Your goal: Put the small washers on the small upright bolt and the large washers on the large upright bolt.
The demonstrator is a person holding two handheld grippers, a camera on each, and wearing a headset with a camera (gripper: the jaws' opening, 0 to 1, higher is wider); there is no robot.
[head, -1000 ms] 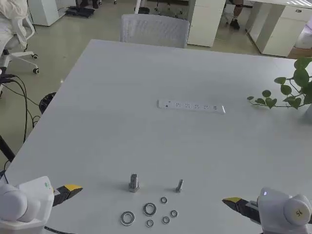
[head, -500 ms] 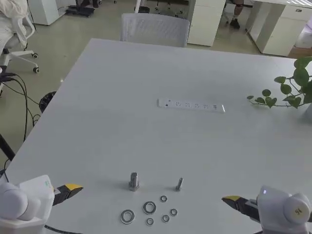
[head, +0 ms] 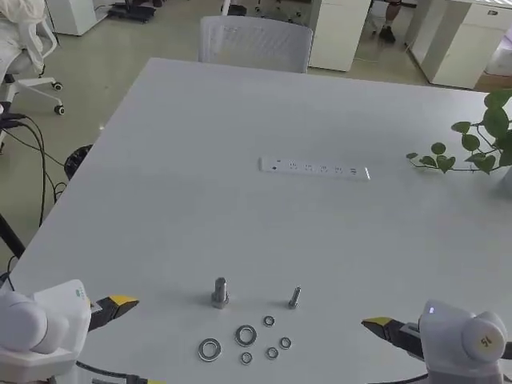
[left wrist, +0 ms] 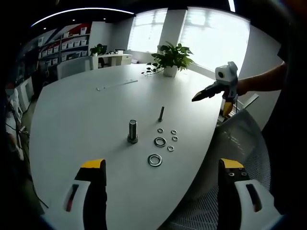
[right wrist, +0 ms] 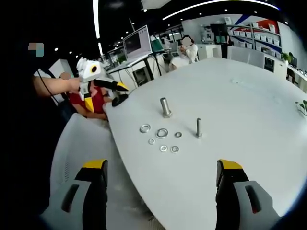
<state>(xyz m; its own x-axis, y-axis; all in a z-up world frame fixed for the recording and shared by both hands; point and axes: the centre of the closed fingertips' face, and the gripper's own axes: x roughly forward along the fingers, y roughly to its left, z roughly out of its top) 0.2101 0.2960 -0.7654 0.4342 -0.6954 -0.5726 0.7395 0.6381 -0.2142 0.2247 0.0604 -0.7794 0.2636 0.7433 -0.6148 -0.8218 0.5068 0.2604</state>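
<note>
Near the table's front edge stand a large upright bolt (head: 219,293) and a small upright bolt (head: 294,298). In front of them lie two large washers (head: 210,349) and several small washers (head: 272,353), all loose on the white table (head: 240,120). My left gripper (head: 120,305) hovers at the front left, open and holding nothing. Off to the front right, my right gripper (head: 380,326) is also open with nothing in it. The left gripper view has the large bolt (left wrist: 132,132) and the washers (left wrist: 154,159) ahead of wide jaws. In the right gripper view the small bolt (right wrist: 198,128) stands nearer than the large bolt (right wrist: 166,107).
A white power strip (head: 314,170) lies mid-table. A potted plant (head: 480,144) stands at the right edge, and a grey chair (head: 254,44) sits beyond the far edge. Cables (head: 40,160) hang off the left side.
The head camera has tilted slightly, so the whole picture shifts. Both grippers, the bolts and the washers stay where they were.
</note>
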